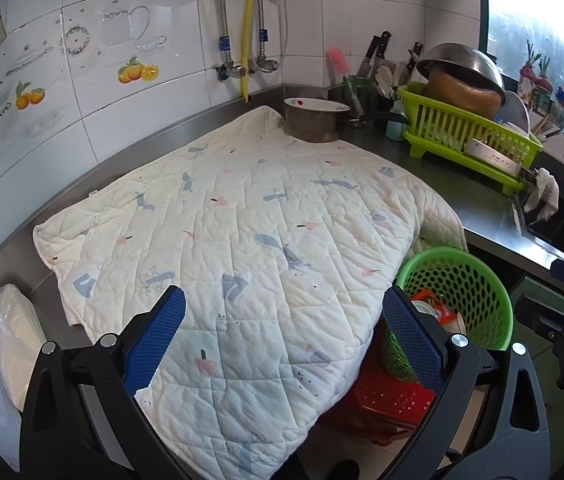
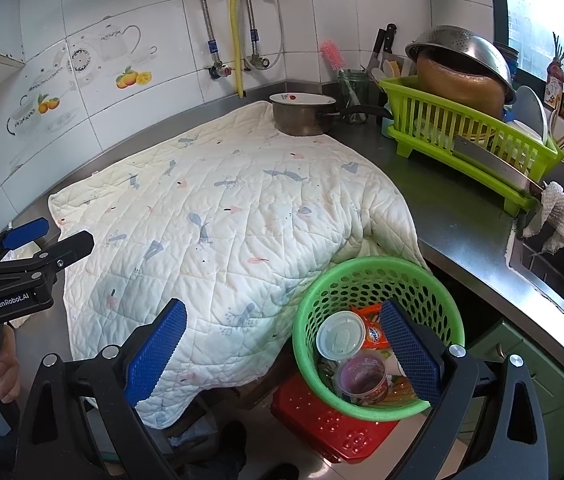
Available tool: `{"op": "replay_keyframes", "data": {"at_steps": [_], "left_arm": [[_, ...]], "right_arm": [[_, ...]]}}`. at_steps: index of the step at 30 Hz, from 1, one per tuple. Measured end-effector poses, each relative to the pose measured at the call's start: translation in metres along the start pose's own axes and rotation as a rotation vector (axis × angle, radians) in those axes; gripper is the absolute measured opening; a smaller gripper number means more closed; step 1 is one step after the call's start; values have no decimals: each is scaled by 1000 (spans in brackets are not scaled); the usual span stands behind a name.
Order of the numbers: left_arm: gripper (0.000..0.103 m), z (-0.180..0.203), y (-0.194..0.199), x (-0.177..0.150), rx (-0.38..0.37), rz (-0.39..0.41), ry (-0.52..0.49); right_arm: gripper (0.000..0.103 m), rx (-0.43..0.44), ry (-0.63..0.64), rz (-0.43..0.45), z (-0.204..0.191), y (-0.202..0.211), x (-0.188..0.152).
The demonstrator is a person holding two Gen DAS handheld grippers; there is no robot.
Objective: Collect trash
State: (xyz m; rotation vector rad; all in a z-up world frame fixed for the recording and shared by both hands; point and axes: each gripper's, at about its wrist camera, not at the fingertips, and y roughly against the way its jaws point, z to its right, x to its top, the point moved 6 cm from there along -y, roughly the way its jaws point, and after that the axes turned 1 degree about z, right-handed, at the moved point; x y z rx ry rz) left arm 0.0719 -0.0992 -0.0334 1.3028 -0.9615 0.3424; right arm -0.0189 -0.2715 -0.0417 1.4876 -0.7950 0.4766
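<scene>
A green perforated basket [image 2: 366, 264] stands on a red stool [image 2: 322, 420] beside the counter. It holds trash: a white lid [image 2: 340, 336], an orange wrapper [image 2: 374, 334] and a purple-stained cup [image 2: 362, 376]. My right gripper [image 2: 284, 352] is open with nothing in it. Its right pad [image 2: 410, 352] hangs over the basket's mouth. My left gripper [image 1: 286, 336] is open and bare over the white quilted cloth [image 1: 242, 220]. The same basket [image 1: 470, 284] lies just right of it. In the right wrist view the left gripper [image 2: 66, 232] shows at the far left, held by a hand [image 2: 2, 372].
The quilted cloth covers most of the steel counter [image 2: 454, 216] and droops over its front edge. A pot [image 1: 312, 124] topped by a bowl stands at the back. A green dish rack [image 1: 470, 128] with a colander, knives, a rag [image 2: 554, 216] and a sink lie right. Bagged containers [image 1: 10, 332] sit left.
</scene>
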Motion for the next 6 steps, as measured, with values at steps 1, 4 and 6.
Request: {"op": "replay_keyframes", "data": {"at_steps": [1, 4, 6], "left_arm": [[98, 0, 0, 0, -3, -1, 0], [98, 1, -1, -1, -4, -3, -7], [98, 1, -1, -1, -6, -3, -6]], "right_arm": [[94, 1, -1, 1, 0, 0, 0], [94, 1, 0, 1, -1, -1, 0], [94, 4, -2, 2, -1, -1, 0]]}}
